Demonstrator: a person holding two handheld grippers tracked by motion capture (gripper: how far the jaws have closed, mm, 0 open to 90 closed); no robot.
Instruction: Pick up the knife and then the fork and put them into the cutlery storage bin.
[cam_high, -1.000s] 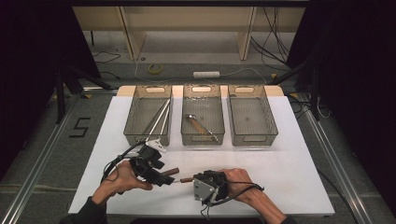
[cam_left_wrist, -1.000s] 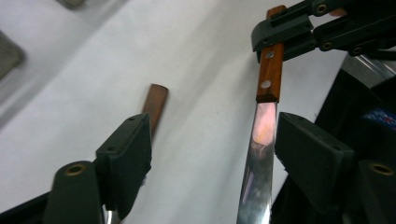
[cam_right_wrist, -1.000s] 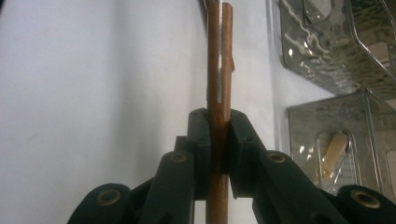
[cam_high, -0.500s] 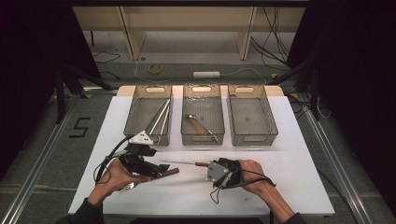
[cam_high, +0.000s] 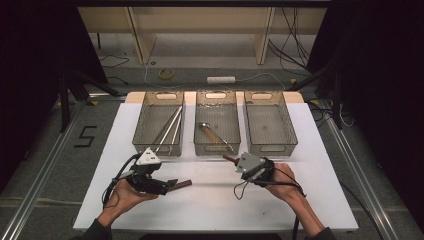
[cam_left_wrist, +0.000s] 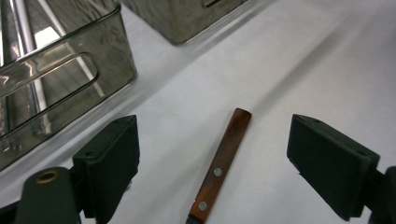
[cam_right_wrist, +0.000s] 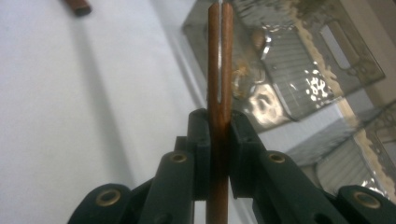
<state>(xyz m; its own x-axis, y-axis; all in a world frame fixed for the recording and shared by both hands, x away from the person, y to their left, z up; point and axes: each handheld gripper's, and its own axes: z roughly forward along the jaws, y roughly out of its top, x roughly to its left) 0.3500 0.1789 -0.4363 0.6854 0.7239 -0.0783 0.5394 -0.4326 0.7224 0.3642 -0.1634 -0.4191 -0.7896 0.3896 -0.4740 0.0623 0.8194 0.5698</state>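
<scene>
A wooden-handled utensil (cam_left_wrist: 212, 179) with two rivets lies flat on the white table (cam_high: 210, 205). My left gripper (cam_left_wrist: 215, 135) is open around its handle (cam_high: 184, 183); the jaws have just been opening and stand wide on either side without touching it. My right gripper (cam_high: 237, 162) is shut on a second wooden handle (cam_right_wrist: 219, 56), seen edge-on between the pads. It holds that handle (cam_high: 228, 159) just in front of the middle bin (cam_high: 200, 145), with the tip pointing toward it. What is at each utensil's far end is hidden by the grippers.
Three clear bins stand in a row at the back of the table. The left bin (cam_high: 141, 145) holds long metal tongs (cam_high: 167, 127). The middle one holds a wooden-handled metal spoon (cam_high: 212, 132). Nothing lies in the right bin (cam_high: 287, 145). A person's hands hold both grippers.
My right gripper has moved right and away from me toward the middle bin, carrying its handle. The left gripper's jaws have spread, leaving the other handle on the table.
</scene>
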